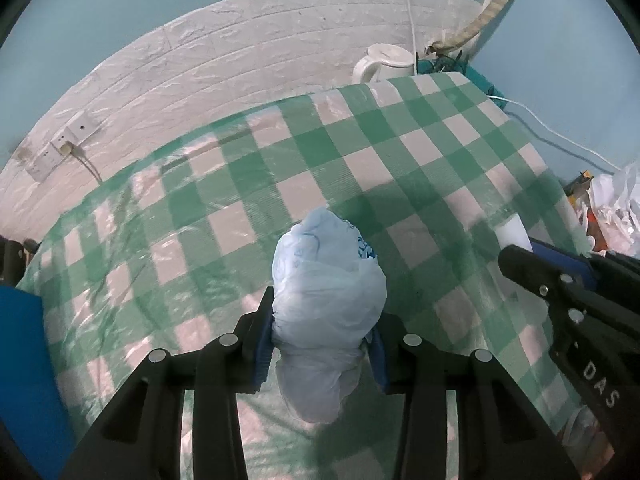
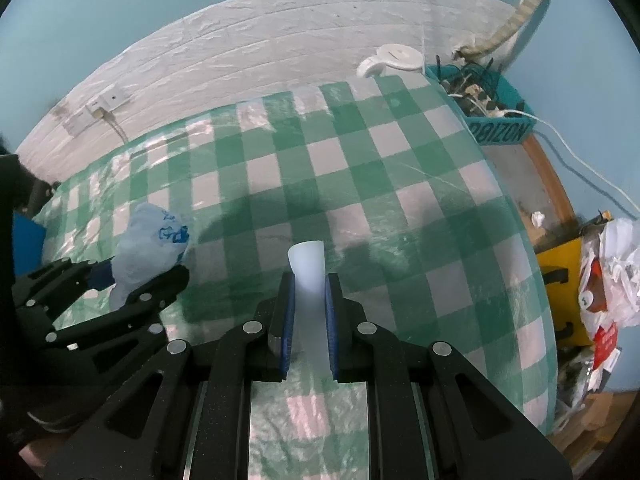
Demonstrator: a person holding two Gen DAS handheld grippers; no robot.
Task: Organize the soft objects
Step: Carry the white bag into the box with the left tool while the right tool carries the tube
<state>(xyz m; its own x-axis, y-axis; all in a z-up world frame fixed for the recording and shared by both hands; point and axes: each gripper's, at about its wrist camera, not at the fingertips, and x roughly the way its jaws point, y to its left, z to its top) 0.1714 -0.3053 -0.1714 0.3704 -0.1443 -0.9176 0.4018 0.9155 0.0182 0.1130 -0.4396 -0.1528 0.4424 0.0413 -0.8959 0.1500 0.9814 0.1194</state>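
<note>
Clamping a plastic bag (image 1: 328, 280), left jaws; right jaws pinch a white foam piece (image 2: 308, 272).

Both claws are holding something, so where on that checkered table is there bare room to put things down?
The checkered tablecloth lies bare ahead of both claws, back to the white kettle and the brick-pattern wall. Bare cloth also separates the left claw's plastic bag from the right claw's white foam piece. Crowding is off the right edge: teal cable basket, heaped bags.
</note>
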